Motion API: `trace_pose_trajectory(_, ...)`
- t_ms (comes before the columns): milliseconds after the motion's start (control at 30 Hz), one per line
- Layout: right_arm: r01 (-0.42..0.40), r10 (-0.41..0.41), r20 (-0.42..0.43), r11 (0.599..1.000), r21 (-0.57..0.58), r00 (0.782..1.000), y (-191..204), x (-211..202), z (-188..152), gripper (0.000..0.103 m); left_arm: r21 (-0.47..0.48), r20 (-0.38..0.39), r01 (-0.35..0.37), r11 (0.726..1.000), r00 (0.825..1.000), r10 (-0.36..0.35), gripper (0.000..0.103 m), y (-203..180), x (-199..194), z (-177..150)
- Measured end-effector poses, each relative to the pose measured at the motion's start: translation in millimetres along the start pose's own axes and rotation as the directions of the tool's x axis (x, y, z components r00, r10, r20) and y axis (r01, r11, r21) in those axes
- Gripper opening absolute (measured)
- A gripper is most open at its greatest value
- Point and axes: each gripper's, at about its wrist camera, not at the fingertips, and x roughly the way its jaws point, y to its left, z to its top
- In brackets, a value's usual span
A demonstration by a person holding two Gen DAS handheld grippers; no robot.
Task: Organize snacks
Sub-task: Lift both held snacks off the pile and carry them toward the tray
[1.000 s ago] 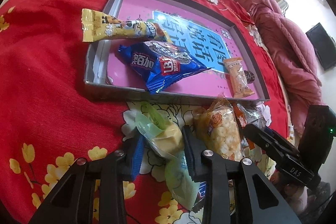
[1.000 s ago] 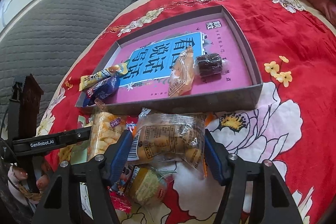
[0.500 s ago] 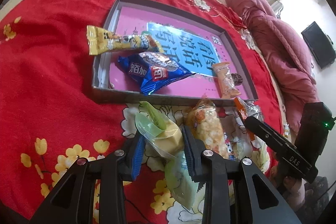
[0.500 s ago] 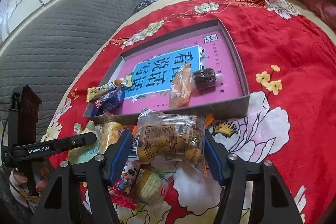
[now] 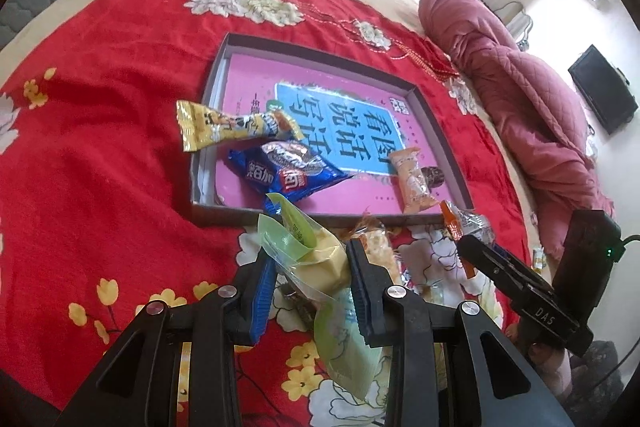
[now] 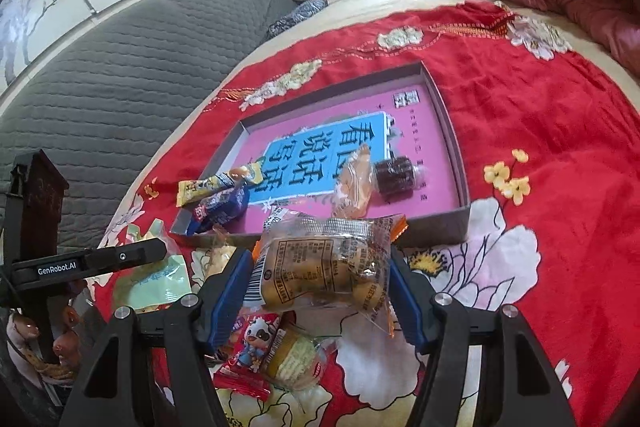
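My left gripper (image 5: 310,269) is shut on a green-and-yellow snack packet (image 5: 316,259), held above the red cloth just short of the grey box (image 5: 224,217). My right gripper (image 6: 322,281) is shut on a clear packet of yellow pastries (image 6: 324,269), also lifted, near the box's front wall (image 6: 436,227). In the box lie a yellow wrapper (image 5: 228,125) draped over its left wall, a blue biscuit packet (image 5: 286,173), an orange-wrapped cake (image 5: 412,181) and a dark round sweet (image 6: 396,175).
Loose snacks lie on the red flowered cloth (image 5: 100,155) in front of the box: a popcorn packet (image 5: 376,241), a red cow-print packet (image 6: 250,345) and a round yellow cake (image 6: 294,357). A pink quilt (image 5: 532,99) lies to the right, a grey padded headboard (image 6: 100,75) to the left.
Both grippers have risen and drawn back with their packets, so the box looks smaller and farther. The snacks in the box have not moved.
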Motion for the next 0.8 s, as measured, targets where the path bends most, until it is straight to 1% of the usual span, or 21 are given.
trace_pose_trajectory(133, 0.001, 0.0, 0.016, 1.0, -0.018, 1.0, 3, -3, 2, 0.066, 0.007, 0.014, 0.0, 1.0, 1.0, 0.0, 0.035, -5, -5, 2)
trace_pose_trajectory(400, -0.015, 0.015, 0.047, 1.0, -0.016, 0.999, 3, -8, 7, 0.066, 0.012, 0.044, -0.004, 1.0, 0.999, 0.003, 0.035, -13, -16, 9)
trace_pose_trajectory(800, -0.026, 0.027, 0.078, 1.0, -0.01, 0.997, 0, -15, 13, 0.066, 0.032, 0.058, -0.003, 0.999, 0.998, 0.001, 0.035, -30, -17, 18)
